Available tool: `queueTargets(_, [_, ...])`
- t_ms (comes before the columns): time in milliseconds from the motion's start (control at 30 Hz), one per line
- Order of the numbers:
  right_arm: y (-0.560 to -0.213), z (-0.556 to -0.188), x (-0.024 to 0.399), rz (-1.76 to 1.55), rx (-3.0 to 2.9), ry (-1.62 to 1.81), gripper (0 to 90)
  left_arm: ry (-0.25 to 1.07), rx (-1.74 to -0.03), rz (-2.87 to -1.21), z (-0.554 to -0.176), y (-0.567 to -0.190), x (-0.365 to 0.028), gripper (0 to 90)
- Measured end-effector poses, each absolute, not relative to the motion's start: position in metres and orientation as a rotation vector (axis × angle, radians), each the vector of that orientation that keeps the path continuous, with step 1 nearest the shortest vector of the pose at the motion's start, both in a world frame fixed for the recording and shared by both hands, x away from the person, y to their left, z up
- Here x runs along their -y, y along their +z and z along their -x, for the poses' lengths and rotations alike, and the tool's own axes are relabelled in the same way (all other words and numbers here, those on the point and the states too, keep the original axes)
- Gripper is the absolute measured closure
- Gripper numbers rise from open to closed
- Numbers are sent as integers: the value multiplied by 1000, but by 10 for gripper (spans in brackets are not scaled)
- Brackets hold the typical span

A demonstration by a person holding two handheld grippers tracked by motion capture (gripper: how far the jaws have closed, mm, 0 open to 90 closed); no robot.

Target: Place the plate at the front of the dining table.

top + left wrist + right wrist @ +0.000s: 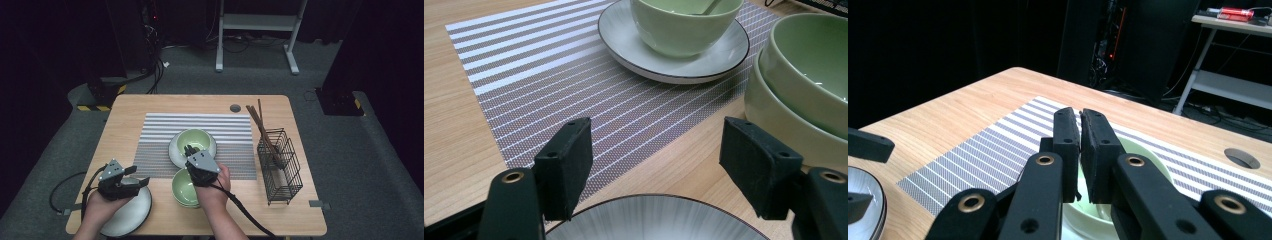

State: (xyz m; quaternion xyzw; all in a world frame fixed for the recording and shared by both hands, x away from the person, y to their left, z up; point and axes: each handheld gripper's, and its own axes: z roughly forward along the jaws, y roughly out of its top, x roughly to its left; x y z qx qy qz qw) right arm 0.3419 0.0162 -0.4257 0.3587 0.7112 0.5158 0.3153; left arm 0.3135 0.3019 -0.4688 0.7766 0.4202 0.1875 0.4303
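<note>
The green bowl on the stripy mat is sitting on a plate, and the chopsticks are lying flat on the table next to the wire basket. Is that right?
Not quite. The green bowl does sit on a plate on the stripy mat, but the chopsticks are not lying flat on the table: they stand leaning in the wire basket. The high view shows it.

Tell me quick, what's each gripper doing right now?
Left gripper: open, holding nothing, above the plate.
Right gripper: jaws almost shut, nothing between them.
</note>
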Motion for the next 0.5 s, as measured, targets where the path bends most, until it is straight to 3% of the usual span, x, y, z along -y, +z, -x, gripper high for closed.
queueTargets(500, [-439,-341,-9,-977,-1901,1328,850,464,-1046,-1945,-314,-470,-301,295])
